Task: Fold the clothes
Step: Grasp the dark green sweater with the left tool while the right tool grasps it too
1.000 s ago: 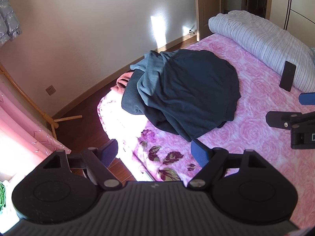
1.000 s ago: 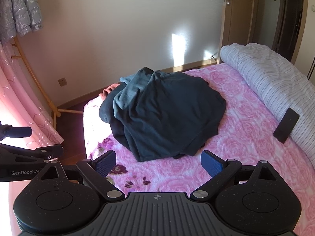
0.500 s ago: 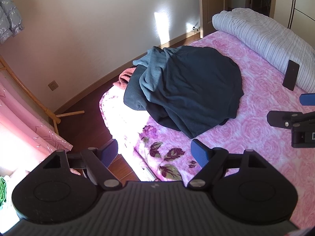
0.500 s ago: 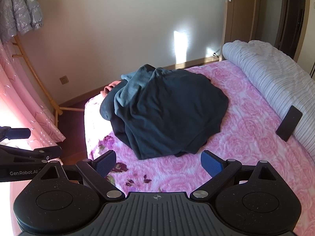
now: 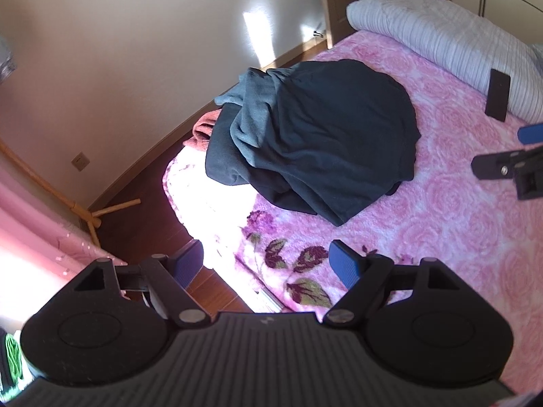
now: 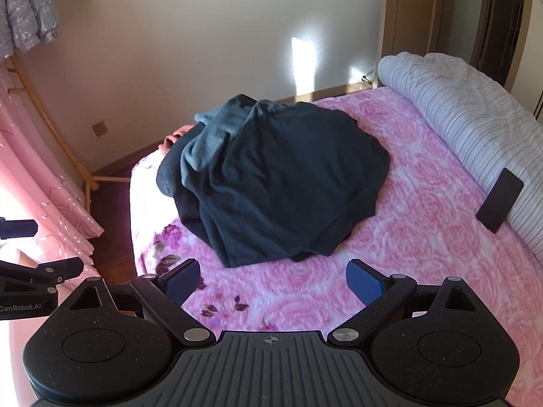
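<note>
A heap of dark navy clothes (image 5: 325, 132) (image 6: 281, 176) lies crumpled on the pink rose-patterned bed (image 5: 458, 224) (image 6: 424, 237), near its sunlit corner. A paler blue-grey garment (image 5: 251, 108) (image 6: 210, 135) shows on the heap's left side, and a salmon-coloured piece (image 5: 203, 129) (image 6: 171, 140) peeks out behind it. My left gripper (image 5: 268, 264) hangs open over the bed's corner, short of the heap, with nothing between its blue pads. My right gripper (image 6: 273, 281) is open too, above the blanket just in front of the heap, holding nothing.
A rolled striped duvet (image 5: 451, 44) (image 6: 475, 122) lies along the bed's right side with a black phone (image 5: 497, 95) (image 6: 499, 203) leaning on it. Left of the bed are dark wood floor (image 5: 135, 217), a bamboo rack (image 5: 91, 213) and pink curtains (image 6: 40, 196). A door (image 6: 404, 17) stands behind.
Both grippers have come lower and nearer the bed; the heap looks larger and sits higher in the views. The left view has rolled slightly. Both stay open.
</note>
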The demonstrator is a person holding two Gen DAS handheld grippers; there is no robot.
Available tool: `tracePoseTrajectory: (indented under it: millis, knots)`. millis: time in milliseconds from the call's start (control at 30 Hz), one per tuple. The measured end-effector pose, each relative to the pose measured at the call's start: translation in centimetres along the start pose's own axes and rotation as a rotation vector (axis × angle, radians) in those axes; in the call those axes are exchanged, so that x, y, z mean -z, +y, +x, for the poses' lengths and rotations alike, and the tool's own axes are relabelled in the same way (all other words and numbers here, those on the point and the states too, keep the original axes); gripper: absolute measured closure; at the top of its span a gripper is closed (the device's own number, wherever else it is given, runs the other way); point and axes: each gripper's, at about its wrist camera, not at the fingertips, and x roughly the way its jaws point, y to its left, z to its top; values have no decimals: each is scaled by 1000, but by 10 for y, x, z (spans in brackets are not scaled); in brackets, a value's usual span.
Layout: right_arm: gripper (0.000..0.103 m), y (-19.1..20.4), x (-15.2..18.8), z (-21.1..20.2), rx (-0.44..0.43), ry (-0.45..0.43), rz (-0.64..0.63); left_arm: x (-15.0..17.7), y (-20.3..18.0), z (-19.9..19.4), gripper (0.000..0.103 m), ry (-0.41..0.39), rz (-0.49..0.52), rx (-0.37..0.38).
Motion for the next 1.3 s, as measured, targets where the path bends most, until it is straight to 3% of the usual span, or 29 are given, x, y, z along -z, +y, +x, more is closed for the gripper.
tracePoseTrajectory:
  millis: [233, 533, 667, 700, 733, 767, 800, 900, 933, 967, 1000, 1033, 1067, 1167, 1300]
  knots:
    - [7, -1, -28, 57, 14, 28, -72, -42, 34, 102, 25, -36, 86, 110]
    - [8, 1, -81, 197, 41, 81, -185, -121, 71, 271, 28, -75, 169, 225]
    - [8, 3, -103, 265, 4, 94, -233, -143, 70, 324, 46, -67, 221, 257]
    - [8, 4, -106, 280, -11, 99, -247, -147, 69, 334, 54, -64, 231, 265]
    - [8, 5, -108, 296, -34, 109, -267, -151, 68, 344, 64, -61, 242, 274]
    - [8, 8, -108, 309, -59, 120, -291, -155, 68, 354, 86, -58, 252, 282]
    - [8, 11, -107, 320, -86, 136, -319, -158, 68, 362, 100, -56, 256, 291]
    - [8, 21, -100, 346, -139, 172, -412, -162, 81, 356, 102, -76, 204, 368]
    - [11, 24, -98, 352, -149, 182, -438, -162, 85, 352, 102, -89, 193, 395]
    - [24, 24, -97, 357, -161, 186, -441, -162, 87, 345, 102, -113, 198, 418]
    - [31, 24, -96, 361, -173, 191, -443, -162, 89, 339, 102, -137, 203, 440]
    - [44, 23, -96, 366, -179, 199, -432, -163, 90, 334, 102, -155, 206, 462]
    - [65, 21, -97, 369, -177, 206, -428, -163, 92, 330, 102, -162, 205, 483]
    - [97, 16, -101, 372, -163, 211, -431, -172, 92, 320, 102, -195, 183, 518]
    - [99, -4, -118, 338, -82, 119, -388, -197, 83, 281, 103, -307, 179, 552]
